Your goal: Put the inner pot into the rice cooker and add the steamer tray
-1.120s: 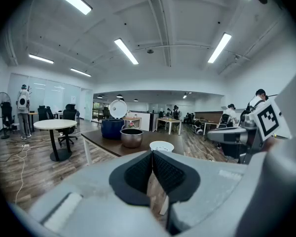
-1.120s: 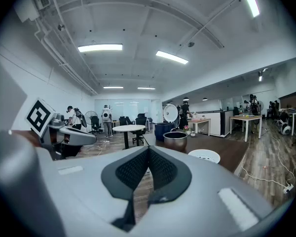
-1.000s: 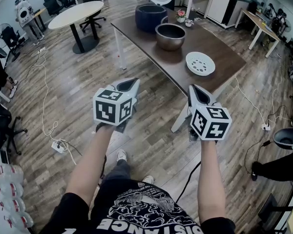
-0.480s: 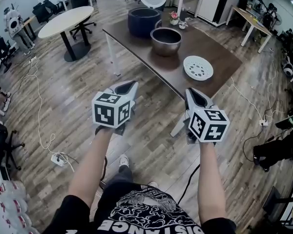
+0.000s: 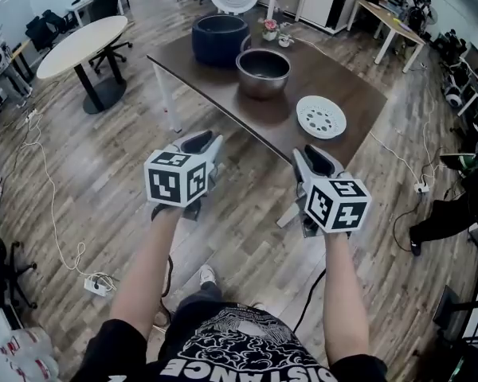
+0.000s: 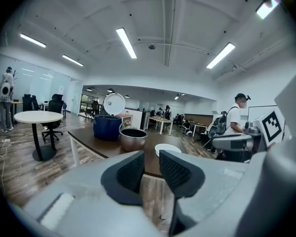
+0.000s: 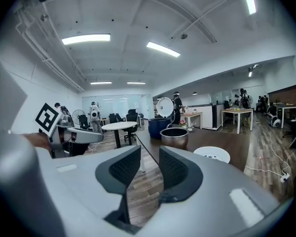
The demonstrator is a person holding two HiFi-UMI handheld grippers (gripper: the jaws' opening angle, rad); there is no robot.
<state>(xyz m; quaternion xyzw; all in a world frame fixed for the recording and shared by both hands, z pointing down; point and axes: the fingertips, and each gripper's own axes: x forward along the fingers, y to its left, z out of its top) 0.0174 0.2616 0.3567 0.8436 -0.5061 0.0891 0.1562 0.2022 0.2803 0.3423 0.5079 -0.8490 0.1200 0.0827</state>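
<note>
Two empty units: left gripper and right gripper, jaws narrowly apart, have just been opening. Inner pot sits at twelve o'clock on table, steamer tray at one.

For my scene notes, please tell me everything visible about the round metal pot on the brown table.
The round silver-grey metal inner pot looks like brushed steel, dark and apparently empty inside. It stands upright, uncovered, on the dark brown table, close to the dark blue rice cooker; whether they touch is unclear. The white perforated steamer tray lies apart from it.
</note>
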